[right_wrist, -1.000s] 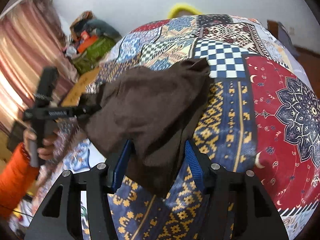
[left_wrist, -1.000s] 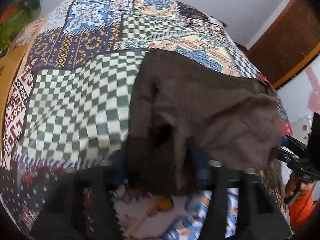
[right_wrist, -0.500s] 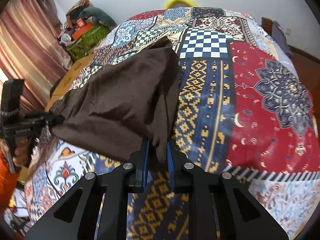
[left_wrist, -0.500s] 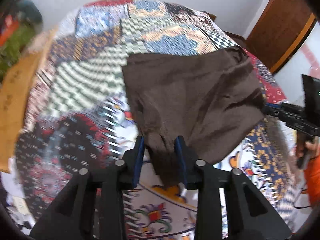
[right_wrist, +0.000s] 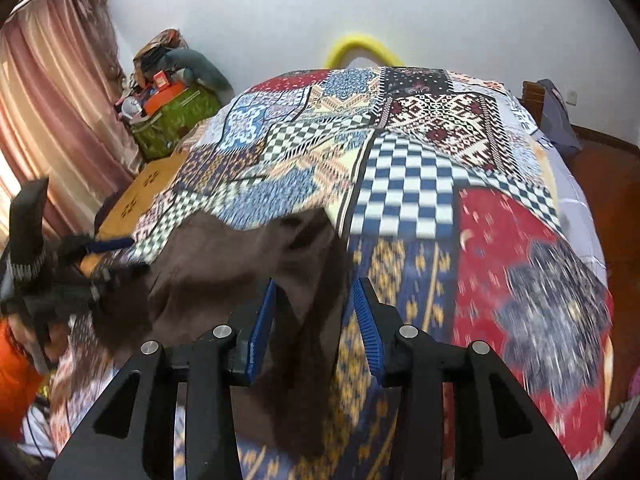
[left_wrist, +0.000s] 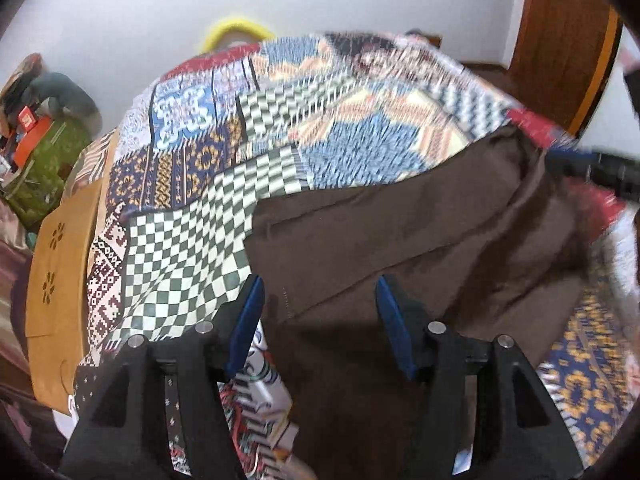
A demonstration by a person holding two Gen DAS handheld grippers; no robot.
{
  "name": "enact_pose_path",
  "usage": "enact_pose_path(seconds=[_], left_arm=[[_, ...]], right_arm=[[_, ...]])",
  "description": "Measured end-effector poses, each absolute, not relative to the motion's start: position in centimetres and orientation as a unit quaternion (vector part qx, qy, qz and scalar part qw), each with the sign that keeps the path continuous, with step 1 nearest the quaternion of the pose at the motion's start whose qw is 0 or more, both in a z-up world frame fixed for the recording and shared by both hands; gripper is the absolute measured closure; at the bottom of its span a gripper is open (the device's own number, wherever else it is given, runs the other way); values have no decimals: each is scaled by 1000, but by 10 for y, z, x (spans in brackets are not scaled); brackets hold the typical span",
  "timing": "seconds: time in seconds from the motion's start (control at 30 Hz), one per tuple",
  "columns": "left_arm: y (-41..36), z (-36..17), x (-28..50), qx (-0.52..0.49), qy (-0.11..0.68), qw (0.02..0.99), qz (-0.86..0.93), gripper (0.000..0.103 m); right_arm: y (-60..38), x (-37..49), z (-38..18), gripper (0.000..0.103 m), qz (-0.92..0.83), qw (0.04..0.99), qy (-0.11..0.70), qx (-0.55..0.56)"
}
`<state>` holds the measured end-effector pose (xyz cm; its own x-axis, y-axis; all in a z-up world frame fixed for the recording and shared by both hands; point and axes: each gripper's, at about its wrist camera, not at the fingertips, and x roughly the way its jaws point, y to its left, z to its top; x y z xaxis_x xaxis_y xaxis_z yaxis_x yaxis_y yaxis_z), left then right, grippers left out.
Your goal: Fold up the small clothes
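A small dark brown garment lies folded over on the patchwork bedspread. My left gripper is open, its blue-padded jaws spread over the garment's near edge. The garment also shows in the right wrist view, bunched and partly blurred. My right gripper is open, with a hanging part of the cloth between its jaws. The left gripper shows at the far left of the right wrist view, the right gripper at the right edge of the left wrist view.
A wooden board runs along the bed's left side. A green bag with clutter and a curtain stand at the left. A yellow ring lies at the far end. A wooden door is at right.
Both grippers were shut on the brown garment half a second ago and have opened. The garment has dropped onto the bedspread, folded over, and both views are blurred by motion.
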<state>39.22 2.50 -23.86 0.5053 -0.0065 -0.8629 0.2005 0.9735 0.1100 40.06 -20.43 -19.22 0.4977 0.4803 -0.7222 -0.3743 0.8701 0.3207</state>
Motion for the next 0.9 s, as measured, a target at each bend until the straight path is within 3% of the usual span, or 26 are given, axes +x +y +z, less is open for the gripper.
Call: enact_pose_path(seconds=[0.13,0.2,0.4,0.6,0.63,0.67,0.7,0.8,0.9], left_arm=[[30,-257,396,75,500,861,-55,45],[34,-258,394,65,499,862,-57,44],[56,-259,393,57,491,869,-10,44],[80,-233,377,26,462,886,10,44],[83,-229,374,19,461,887,6,44],[86,-226,371,12,463,887,0,43],[88,-224,369,7,465,885,-3,42],[90,-226,361,-18,478,878,-25,37],[87,-235,357,-33,498,865,-48,35]], right_arm=[[-199,421,-212,69,267,840,465,88],[-194,420,-220,84,272,837,468,74],[-204,410,-209,95,199,879,433,28],[-221,382,-192,94,201,883,423,26],[-222,377,-188,92,201,885,420,23],[-222,372,-185,84,203,885,418,22],[-222,367,-182,69,206,885,417,24],[-216,353,-177,37,220,885,407,39],[-202,350,-185,26,235,876,419,41]])
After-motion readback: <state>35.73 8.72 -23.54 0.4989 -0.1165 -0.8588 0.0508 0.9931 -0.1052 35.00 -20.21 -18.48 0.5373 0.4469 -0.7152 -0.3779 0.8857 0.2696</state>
